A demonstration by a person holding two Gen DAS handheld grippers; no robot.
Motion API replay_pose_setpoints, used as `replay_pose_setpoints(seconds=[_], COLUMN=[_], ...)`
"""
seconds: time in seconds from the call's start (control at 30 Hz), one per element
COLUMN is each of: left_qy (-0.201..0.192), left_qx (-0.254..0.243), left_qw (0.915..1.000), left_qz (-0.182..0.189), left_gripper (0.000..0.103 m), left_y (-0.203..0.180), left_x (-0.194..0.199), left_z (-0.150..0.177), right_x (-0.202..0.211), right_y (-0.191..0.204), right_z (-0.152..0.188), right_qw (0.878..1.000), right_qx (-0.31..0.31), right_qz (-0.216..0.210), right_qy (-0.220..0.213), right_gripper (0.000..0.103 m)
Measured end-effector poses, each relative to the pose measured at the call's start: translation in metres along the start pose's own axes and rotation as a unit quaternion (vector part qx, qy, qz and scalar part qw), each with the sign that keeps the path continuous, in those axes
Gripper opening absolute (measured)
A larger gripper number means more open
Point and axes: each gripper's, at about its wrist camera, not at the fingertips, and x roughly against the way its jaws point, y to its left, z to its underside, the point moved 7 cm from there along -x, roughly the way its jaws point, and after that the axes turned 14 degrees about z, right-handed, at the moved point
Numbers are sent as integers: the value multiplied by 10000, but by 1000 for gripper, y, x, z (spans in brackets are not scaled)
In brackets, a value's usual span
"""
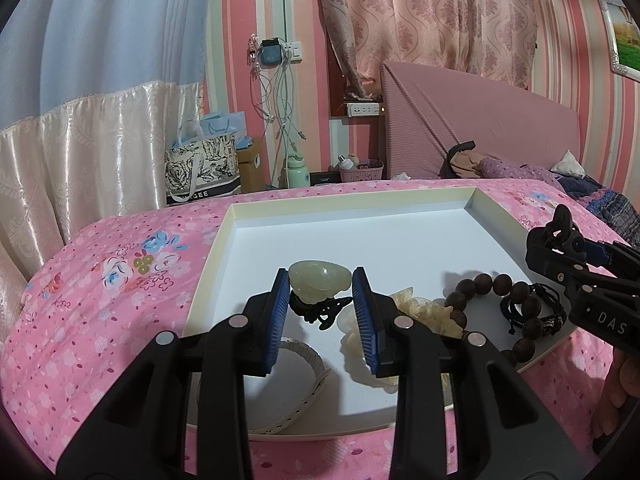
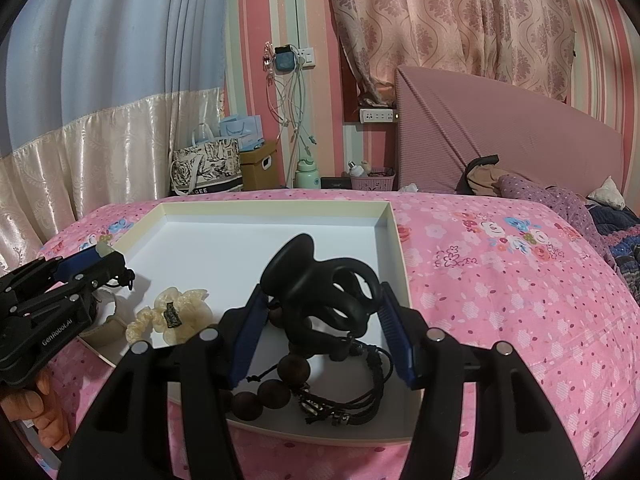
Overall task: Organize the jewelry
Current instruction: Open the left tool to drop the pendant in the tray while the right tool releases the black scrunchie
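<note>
A pale green carved stone pendant (image 1: 320,280) with a black knotted cord sits between the blue pads of my left gripper (image 1: 320,294), which is shut on it just above the white tray (image 1: 352,196). In the right wrist view, my right gripper (image 2: 322,304) is shut on a black hair claw clip (image 2: 316,280), held over the tray's (image 2: 276,202) near right corner. The left gripper (image 2: 100,258) shows at that view's left edge. The right gripper (image 1: 560,240) shows at the right edge of the left wrist view.
In the tray lie a cream scrunchie (image 1: 432,312) (image 2: 188,308), a brown wooden bead bracelet (image 1: 492,284) (image 2: 272,394), black cord bracelets (image 1: 554,322) (image 2: 352,412) and a white band (image 1: 316,384). The tray rests on a pink floral bedspread (image 2: 500,280). Its far half is bare.
</note>
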Motion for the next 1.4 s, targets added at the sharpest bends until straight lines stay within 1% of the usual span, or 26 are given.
replay_pose_setpoints(seconds=[0.3,0.33,0.37,0.4,0.43,0.57,0.77,1.3,1.4], left_qy=[9,13,-4,-32,-51,-81,-99,-115,-120], left_qx=[1,-4,-13,-34,-53,-114,-65,-59,-64], left_qw=[10000,10000,10000,10000,9999,9998,9998,9998,9998], left_qz=[-9,-19,-40,-65,-93,-133,-128,-134,-131], left_gripper=[31,33,41,45,52,55,60,65,67], left_y=[1,1,0,-1,-1,-3,-2,-2,-3], left_x=[0,0,1,3,5,7,8,8,7], left_z=[0,0,-1,-1,-1,-1,-1,0,0], right_x=[-4,-4,-4,-4,-3,-2,-1,-1,1], right_y=[-6,-7,-7,-8,-8,-8,-9,-10,-9], right_z=[4,5,5,5,5,5,5,3,0], right_qw=[10000,10000,10000,10000,10000,10000,10000,10000,10000], right_qx=[-33,-25,-25,-25,-23,-8,-15,-17,-23], right_qz=[16,18,34,52,53,59,55,53,68], right_qy=[75,86,83,72,58,31,19,-1,-38], right_gripper=[57,66,76,77,77,77,77,77,79])
